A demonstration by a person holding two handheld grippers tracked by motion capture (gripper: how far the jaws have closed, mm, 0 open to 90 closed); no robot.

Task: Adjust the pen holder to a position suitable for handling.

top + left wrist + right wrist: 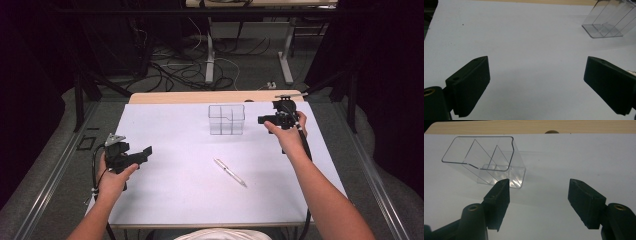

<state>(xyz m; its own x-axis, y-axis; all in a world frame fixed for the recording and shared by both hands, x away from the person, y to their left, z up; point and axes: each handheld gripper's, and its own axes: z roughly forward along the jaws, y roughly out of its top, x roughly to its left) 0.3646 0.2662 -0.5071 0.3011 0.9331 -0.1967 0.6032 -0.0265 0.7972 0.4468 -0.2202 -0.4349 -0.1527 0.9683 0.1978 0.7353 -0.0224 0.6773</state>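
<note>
A clear plastic container [226, 119] with inner dividers stands upright at the back middle of the white table top [175, 195]. A silver pen [230, 172] lies slanted on the sheet in front of it. My right gripper [261, 120] hovers just right of the container, open, with nothing between its jaws. In the right gripper view the container [486, 160] sits up and to the left of the right gripper [539, 182]. My left gripper [146, 151] is held at the left side, open and empty. In the left gripper view the left gripper [536, 62] faces bare sheet, the container [609, 22] far right.
A wooden table edge [200, 96] runs behind the white sheet. Beyond it are desk legs [210, 60] and loose cables [170, 70] on the floor. Dark curtains flank both sides. Bare sheet lies between the two grippers.
</note>
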